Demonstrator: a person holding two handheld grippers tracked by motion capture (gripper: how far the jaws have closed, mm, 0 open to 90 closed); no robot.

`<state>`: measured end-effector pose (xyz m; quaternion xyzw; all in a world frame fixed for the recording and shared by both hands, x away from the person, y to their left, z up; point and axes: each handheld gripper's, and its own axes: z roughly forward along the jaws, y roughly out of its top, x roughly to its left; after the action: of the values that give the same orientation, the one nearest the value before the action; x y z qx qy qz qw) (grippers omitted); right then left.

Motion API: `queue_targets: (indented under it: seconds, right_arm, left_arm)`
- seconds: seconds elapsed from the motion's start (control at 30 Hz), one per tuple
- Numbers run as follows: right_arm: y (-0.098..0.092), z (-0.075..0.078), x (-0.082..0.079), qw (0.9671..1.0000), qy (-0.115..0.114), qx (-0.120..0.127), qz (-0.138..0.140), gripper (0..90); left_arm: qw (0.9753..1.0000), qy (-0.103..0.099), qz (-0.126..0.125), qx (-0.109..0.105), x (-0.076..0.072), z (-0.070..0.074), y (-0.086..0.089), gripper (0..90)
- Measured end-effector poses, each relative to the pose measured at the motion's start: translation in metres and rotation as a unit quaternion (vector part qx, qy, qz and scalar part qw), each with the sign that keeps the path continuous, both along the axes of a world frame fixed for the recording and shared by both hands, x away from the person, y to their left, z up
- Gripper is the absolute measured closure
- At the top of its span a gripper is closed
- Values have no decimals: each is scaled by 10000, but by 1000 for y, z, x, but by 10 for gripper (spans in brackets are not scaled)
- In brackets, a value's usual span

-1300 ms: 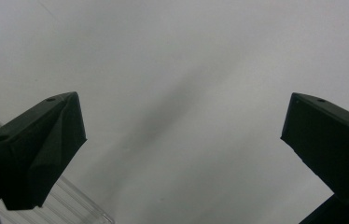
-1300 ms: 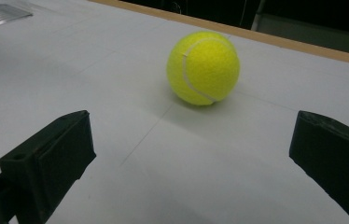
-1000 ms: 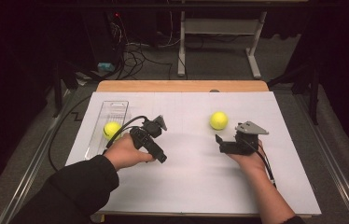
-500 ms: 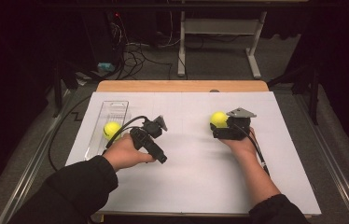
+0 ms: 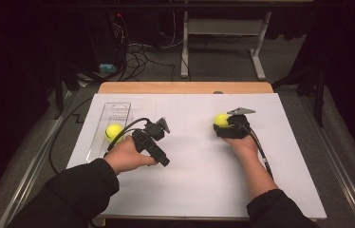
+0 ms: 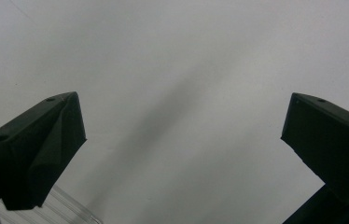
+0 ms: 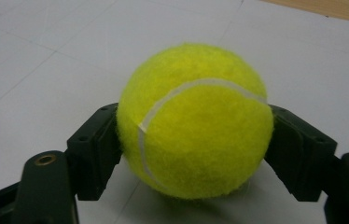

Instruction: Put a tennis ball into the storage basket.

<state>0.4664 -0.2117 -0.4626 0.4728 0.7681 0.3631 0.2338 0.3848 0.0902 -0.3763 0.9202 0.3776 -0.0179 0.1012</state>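
Where the white sheet (image 5: 199, 180) covers the wooden table (image 5: 185, 87), a clear tray (image 5: 100, 142) lies along its left side with one tennis ball (image 5: 113, 131) inside it. The left gripper (image 5: 159, 128) rests on the sheet just right of that tray, its jaws spread wide over bare white surface. At right of centre, the right gripper (image 5: 223, 124) clamps a second tennis ball (image 7: 195, 121), a jaw pressed against each side; the ball sits on the sheet.

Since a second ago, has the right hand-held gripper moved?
Yes. The right hand-held gripper went left and away from the person, toward the table's wooden edge, and now clamps the tennis ball.
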Motion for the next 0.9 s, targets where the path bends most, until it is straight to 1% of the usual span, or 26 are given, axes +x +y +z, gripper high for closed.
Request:
queue_targets:
  seconds: [0.03, 0.13, 0.17, 0.23, 0.33, 0.37, 0.57, 0.83, 0.9]
  right_arm:
    - [0, 0, 0, 10000, -7, 1, -1, 259]
    - [3, 1, -2, 9999, -70, -135, 4, 266]
    - [4, 2, -3, 9999, -91, -133, -11, 267]
    - [4, 5, -6, 9999, -124, -95, 18, 268]
    - [3, 10, -15, 9997, -230, 20, 69, 269]
    - [3, 13, -20, 9995, -294, 46, 101, 269]
    - [3, 20, -43, 9984, -525, -47, 218, 270]
    - [-3, 25, -76, 9969, -705, -31, 347, 272]
    - [-6, 26, -84, 9967, -730, 22, 345, 272]
  left_arm:
    - [10000, 13, -25, 15, 0, 0, 0, 4]
    - [10000, 13, -29, -9, 0, 0, -1, 5]
    - [10000, 14, -34, -10, 0, 0, -1, 4]
    - [10000, 7, -39, 0, 0, -1, -2, 4]
    - [10000, 9, -39, 10, 0, -1, -2, 4]
    - [10000, 8, -39, 13, 0, -2, -2, 4]
    - [10000, 6, -49, 17, -2, -1, -2, 4]
    - [10000, -13, -40, 21, 0, -1, -1, 4]
    - [10000, -8, -41, 23, 0, -1, -1, 5]
